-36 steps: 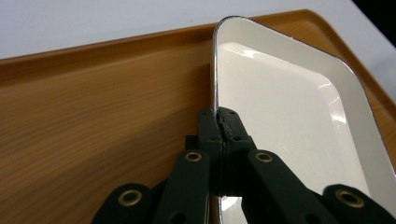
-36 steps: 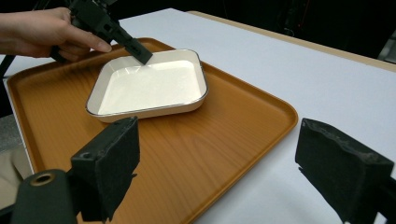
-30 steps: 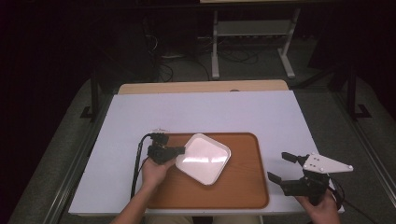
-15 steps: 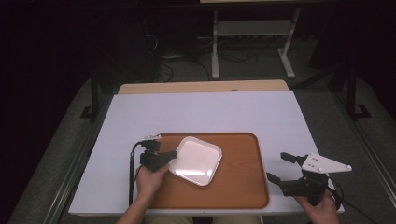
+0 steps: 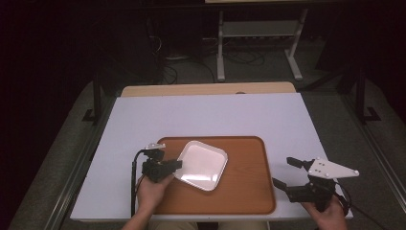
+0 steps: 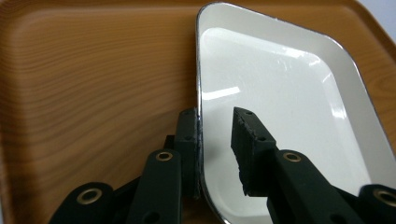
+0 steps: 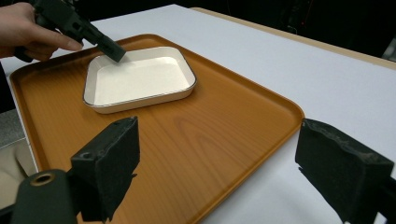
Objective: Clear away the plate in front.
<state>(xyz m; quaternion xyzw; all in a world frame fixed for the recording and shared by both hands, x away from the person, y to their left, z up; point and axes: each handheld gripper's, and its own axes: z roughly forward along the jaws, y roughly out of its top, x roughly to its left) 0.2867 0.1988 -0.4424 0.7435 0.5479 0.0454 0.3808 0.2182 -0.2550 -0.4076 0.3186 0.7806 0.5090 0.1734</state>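
A white square dish with a dark rim (image 5: 202, 164) (image 6: 280, 107) (image 7: 140, 77) lies flat on the left half of a wooden tray (image 5: 244, 191) (image 6: 93, 79) (image 7: 210, 126). My left gripper (image 5: 178, 165) (image 6: 215, 116) is open and straddles the dish's left rim: one jaw lies against the outside of the rim, the other sits inside the dish with a gap to it. In the right gripper view the left gripper (image 7: 112, 50) reaches the dish's far corner. My right gripper (image 5: 282, 171) (image 7: 219, 135) is wide open and holds nothing, just off the tray's right edge.
The tray rests on a white board (image 5: 215, 115) that covers a table with a wooden far edge (image 5: 206, 89). A metal stand (image 5: 258, 43) and cables are on the dark floor beyond. A bare strip of board runs behind the tray.
The dish, held raised and tilted a second ago, has come down flat onto the tray. The left gripper's jaws have parted from its rim. The right gripper has barely moved.
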